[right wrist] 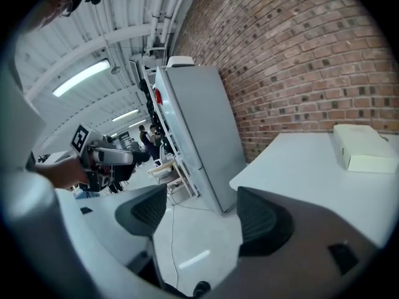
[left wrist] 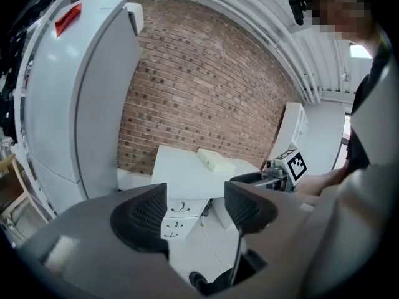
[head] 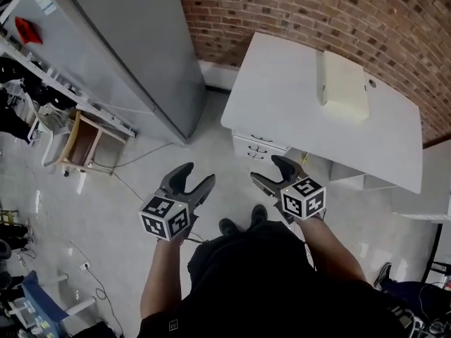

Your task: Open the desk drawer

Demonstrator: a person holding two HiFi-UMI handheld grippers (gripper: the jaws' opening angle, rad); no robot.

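L tongs [head: 197, 174], R tongs [head: 266, 169] apart, drawers [head: 256, 147] mostly under desktop [head: 296, 97]

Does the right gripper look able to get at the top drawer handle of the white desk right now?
Probably yes. The right gripper is open and empty, held in the air near the desk, and in the head view nothing stands between it and the top drawer handle.

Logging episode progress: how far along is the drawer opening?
Done: nothing; the desk drawers all look shut. In hand: nothing; left gripper and right gripper are open and empty, short of the desk. Left: reach a handle, grip, pull.
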